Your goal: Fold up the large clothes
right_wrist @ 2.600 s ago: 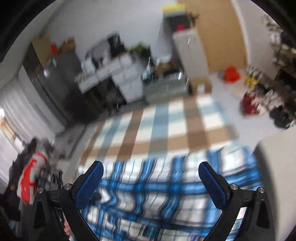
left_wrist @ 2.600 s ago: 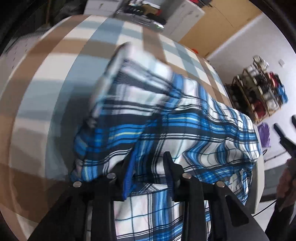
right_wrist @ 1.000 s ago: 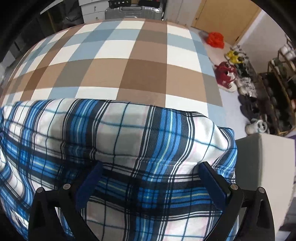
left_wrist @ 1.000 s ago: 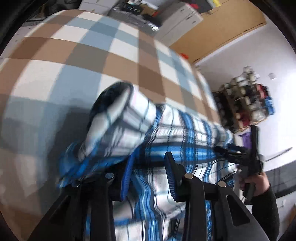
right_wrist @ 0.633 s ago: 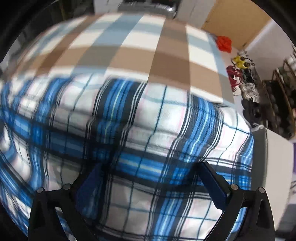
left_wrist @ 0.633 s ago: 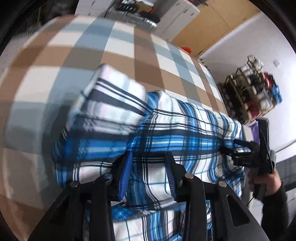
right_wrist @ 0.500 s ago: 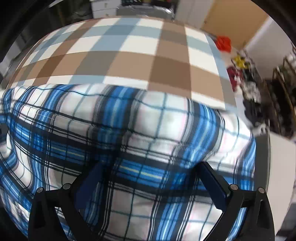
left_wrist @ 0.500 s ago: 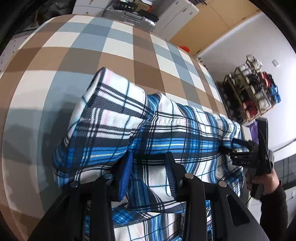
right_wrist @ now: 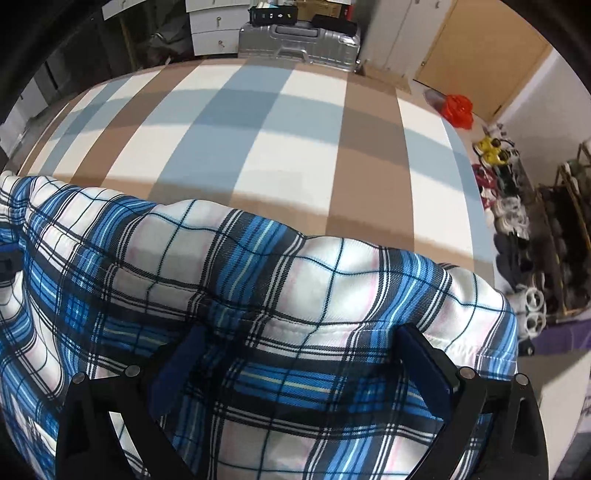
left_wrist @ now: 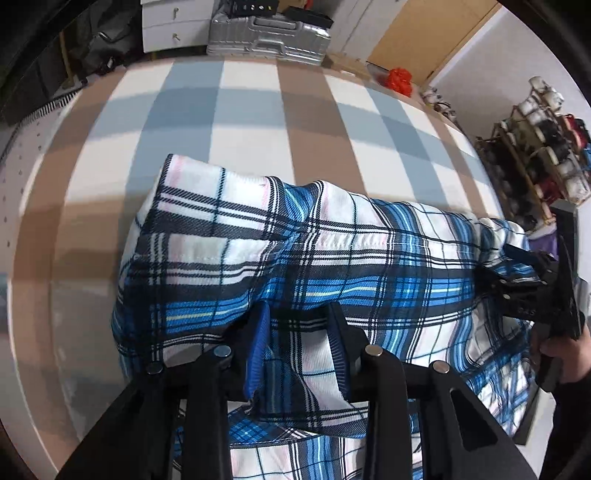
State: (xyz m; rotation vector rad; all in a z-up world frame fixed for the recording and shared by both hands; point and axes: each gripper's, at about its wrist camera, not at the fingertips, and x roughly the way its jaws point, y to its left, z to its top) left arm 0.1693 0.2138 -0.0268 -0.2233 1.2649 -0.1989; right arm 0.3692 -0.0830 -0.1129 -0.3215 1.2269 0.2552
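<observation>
A blue, white and black plaid shirt [left_wrist: 332, 254] lies bunched on the checked bed cover [left_wrist: 221, 110]. My left gripper [left_wrist: 297, 332] is shut on a fold of the shirt at its near left end. In the right wrist view the shirt [right_wrist: 277, 277] fills the lower half. My right gripper [right_wrist: 295, 354] is wide open, its jaws astride the shirt's right end with cloth lying between them. The right gripper also shows in the left wrist view [left_wrist: 532, 284], held by a hand at the shirt's far right end.
A silver suitcase [left_wrist: 266, 37] and white drawers [left_wrist: 170, 26] stand beyond the bed's far edge. A shoe rack [left_wrist: 543, 147] stands right of the bed, with shoes on the floor [right_wrist: 495, 151] and a red object [right_wrist: 458, 107].
The shirt has settled and spread flatter across the bed. My right gripper has come down onto the shirt's right end, still open. My left gripper keeps its hold.
</observation>
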